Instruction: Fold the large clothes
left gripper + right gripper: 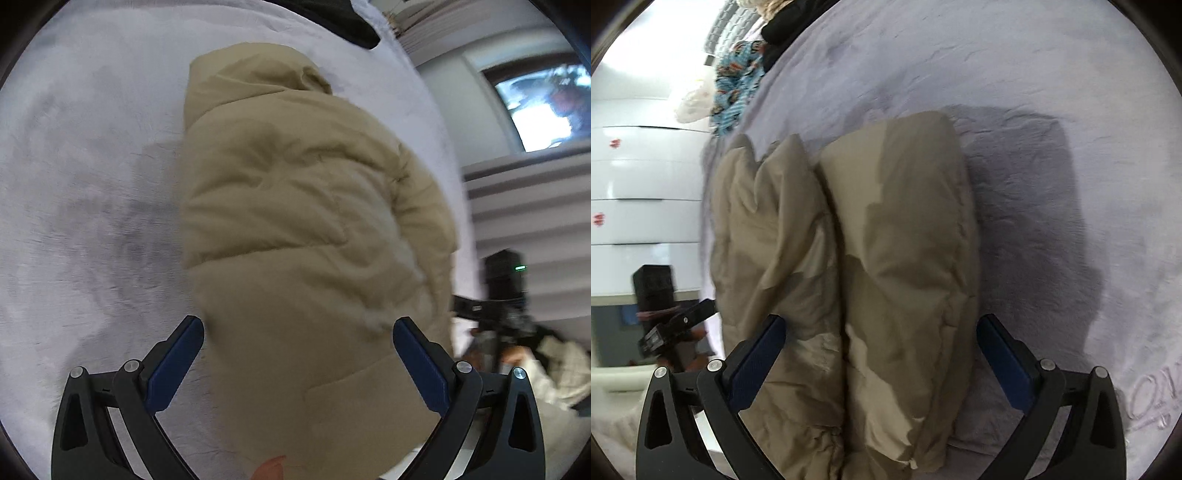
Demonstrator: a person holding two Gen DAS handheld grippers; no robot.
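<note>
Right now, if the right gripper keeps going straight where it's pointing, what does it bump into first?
Most likely the puffy beige coat. The right gripper has its jaws open with the coat's folded bulk lying right ahead between them, on the pale blanket. How far off it is, I cannot tell.

Jacket point(295, 221): beige woven cloth, matt, padded and quilted, with soft creases; the same cloth in the right wrist view point(897, 258). Bed cover point(92, 184): pale lilac plush fabric, matt, short napped pile that shows brushed streaks. Left gripper point(297, 363): black matt plastic arms, silvery metal pivot pins, blue finely textured pads point(173, 365). Right gripper point(881, 362): same build. Drawer fronts point(639, 177): white, smooth, glossy
</note>
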